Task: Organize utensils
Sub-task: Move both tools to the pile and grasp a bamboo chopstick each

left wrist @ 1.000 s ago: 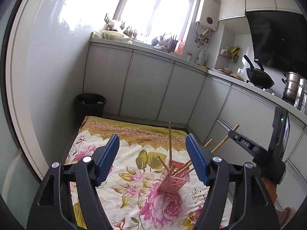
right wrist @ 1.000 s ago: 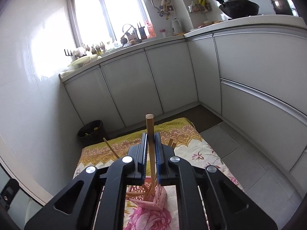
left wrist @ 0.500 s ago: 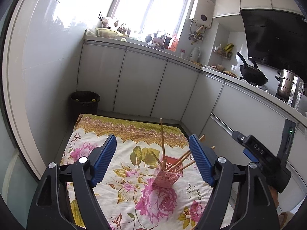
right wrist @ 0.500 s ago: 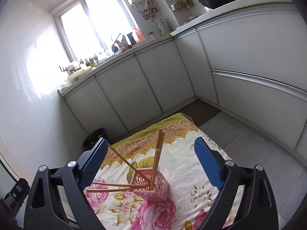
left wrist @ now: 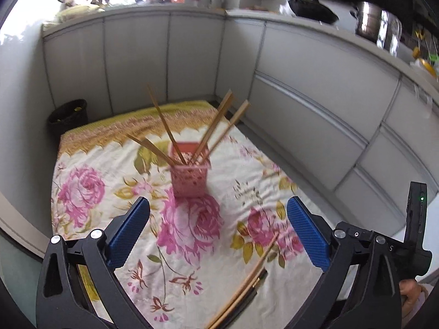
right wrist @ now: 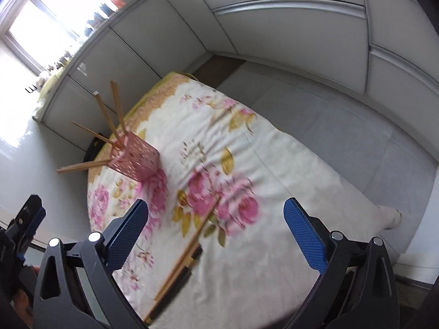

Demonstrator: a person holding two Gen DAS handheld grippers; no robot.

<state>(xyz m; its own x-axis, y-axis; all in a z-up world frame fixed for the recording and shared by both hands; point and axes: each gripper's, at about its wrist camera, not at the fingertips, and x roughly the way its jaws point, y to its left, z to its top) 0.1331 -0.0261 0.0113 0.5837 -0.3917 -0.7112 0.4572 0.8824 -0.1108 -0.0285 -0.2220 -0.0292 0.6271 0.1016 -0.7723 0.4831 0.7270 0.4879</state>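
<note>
A pink perforated holder [left wrist: 189, 176] stands on the floral cloth [left wrist: 90, 186] with several wooden chopsticks [left wrist: 216, 128] leaning out of it. A loose pair of chopsticks [left wrist: 247, 279] lies on the cloth nearer me, on top of a dark flat item. My left gripper [left wrist: 218, 205] hovers above the cloth short of the holder, its jaws opening wide with nothing between them. In the right wrist view the holder [right wrist: 135, 161] is at the upper left. The loose chopsticks [right wrist: 192, 244] lie below my right gripper [right wrist: 216, 205], which is open and holds nothing.
White cabinet fronts [left wrist: 301, 109] wall in the cloth at the back and right. A black bin [left wrist: 68, 115] stands at the cloth's far left corner. Grey floor tiles [right wrist: 343, 126] run along the cloth's right side. A wok and a steel pot sit on the counter.
My right gripper was shut on a chopstick over the holder and has let it go, spreading wide. Both grippers have dipped toward the cloth, bringing the loose chopsticks into view. The left jaws have widened.
</note>
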